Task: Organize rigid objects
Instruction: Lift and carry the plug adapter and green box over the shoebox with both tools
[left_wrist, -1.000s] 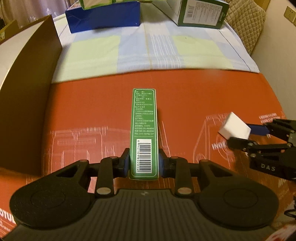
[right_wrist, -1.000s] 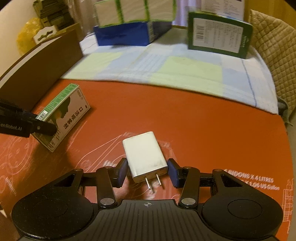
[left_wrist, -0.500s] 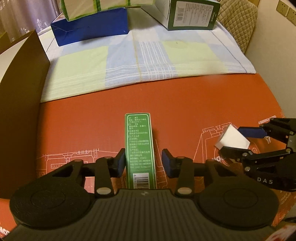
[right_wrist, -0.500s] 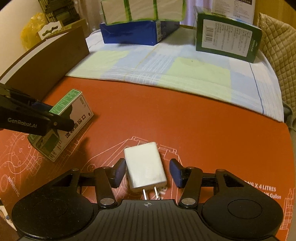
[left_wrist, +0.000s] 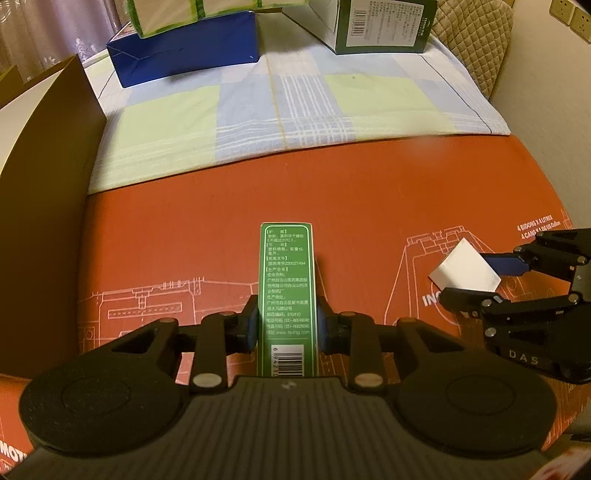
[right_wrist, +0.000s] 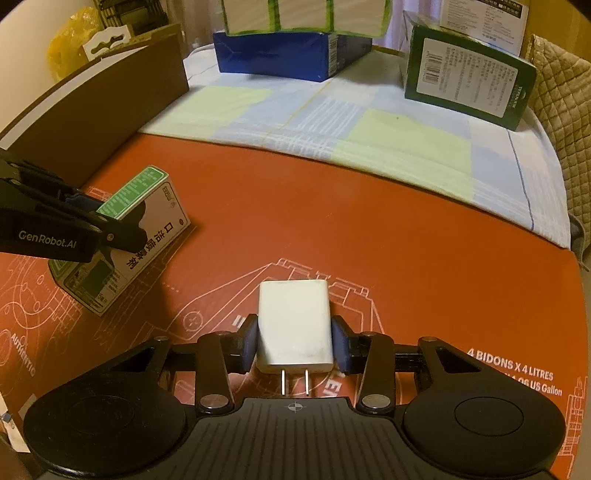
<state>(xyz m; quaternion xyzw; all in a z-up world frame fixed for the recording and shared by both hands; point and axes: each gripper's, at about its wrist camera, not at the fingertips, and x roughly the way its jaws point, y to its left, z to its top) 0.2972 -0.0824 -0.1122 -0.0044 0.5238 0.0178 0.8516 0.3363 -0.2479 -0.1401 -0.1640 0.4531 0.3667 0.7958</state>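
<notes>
Orange printed sheet over a checked cloth.
Green box sits at the left, white charger at lower centre; blue carton and dark-green carton on the cloth above.

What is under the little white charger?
The white charger lies on the red printed board, over white line drawings, between the pads of the right gripper, whose jaws are closing. The board right beneath it is covered, so that part cannot be seen.

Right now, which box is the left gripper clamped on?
The small green medicine box on the orange mat; the blue box and dark green carton sit far back.
</notes>
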